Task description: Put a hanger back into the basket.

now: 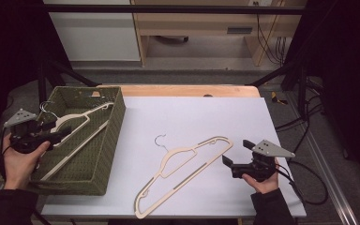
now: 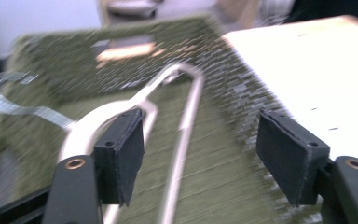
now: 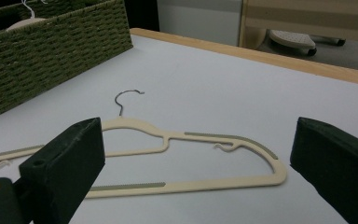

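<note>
A cream hanger point(image 1: 187, 176) with a metal hook lies flat on the white table top point(image 1: 201, 112), slanting from the front toward the right. Just beyond its right end my right gripper point(image 1: 237, 152) is open, and the right gripper view has that hanger point(image 3: 135, 126) ahead of the right gripper point(image 3: 196, 168) with nothing between the jaws. A second cream hanger point(image 1: 77, 119) lies inside the green woven basket point(image 1: 112, 140). My left gripper point(image 1: 64, 132) hovers over the basket's left side, open. In the blurred left gripper view, the left gripper point(image 2: 200, 154) is apart from the hanger point(image 2: 186, 121) below.
The basket point(image 3: 51, 51) stands on the table's left edge, its tall wall facing the free white surface. A wooden table edge point(image 1: 187, 90) runs along the back. Black frame legs and cables stand to the right of the table.
</note>
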The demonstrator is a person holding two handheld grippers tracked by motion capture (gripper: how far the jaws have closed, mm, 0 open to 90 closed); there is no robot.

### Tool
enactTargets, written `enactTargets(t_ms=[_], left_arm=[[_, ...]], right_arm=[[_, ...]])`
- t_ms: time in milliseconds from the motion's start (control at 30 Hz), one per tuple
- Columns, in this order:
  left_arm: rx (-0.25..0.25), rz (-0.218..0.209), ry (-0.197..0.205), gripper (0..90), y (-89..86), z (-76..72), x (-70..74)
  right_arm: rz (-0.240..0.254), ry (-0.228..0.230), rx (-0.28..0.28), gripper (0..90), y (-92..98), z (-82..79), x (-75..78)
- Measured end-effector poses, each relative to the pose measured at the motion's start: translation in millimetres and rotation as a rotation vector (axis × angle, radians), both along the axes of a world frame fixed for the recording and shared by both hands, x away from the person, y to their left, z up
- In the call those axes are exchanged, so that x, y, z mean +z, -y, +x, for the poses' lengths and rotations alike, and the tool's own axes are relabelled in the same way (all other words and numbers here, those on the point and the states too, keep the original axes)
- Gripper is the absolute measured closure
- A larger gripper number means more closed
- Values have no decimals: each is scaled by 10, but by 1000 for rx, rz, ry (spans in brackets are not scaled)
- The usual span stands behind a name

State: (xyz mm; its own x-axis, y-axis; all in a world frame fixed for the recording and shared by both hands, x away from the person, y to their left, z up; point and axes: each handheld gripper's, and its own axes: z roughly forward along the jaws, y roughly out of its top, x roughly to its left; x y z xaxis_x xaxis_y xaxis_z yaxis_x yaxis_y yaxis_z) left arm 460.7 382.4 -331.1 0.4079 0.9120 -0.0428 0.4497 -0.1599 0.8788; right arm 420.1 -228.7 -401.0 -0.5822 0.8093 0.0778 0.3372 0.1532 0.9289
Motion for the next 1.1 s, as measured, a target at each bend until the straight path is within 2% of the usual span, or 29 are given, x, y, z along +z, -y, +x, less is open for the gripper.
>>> enactTargets(t_ms=[200,367,433,467,500,667,867,900,1000,1100], left_arm=[[-109,-50,83,193,436,-184,98],[-181,-63,110,134,796,-314,71],[-214,-71,107,116,923,-361,38],[-214,-71,107,110,923,-361,38],[-245,-77,117,108,1052,-409,-9],[-313,-96,109,102,1344,-505,-187],[-371,-56,66,96,1646,-554,-444],[-383,-46,47,96,1714,-547,-536],[-391,-47,30,96,1752,-538,-606],[-397,-19,-3,96,1807,-523,-735]], right_arm=[[15,-2,-5,33,-9,-2,10],[-3,7,9,34,-5,5,-1],[-2,0,6,33,-12,3,1],[0,0,6,34,-12,2,1],[1,0,8,34,-12,2,3],[-2,2,10,34,-27,6,-3],[-10,-2,21,34,-80,13,-2],[-9,-3,23,35,-92,12,2],[-19,-1,31,35,-118,16,8],[-10,-2,40,35,-149,21,17]])
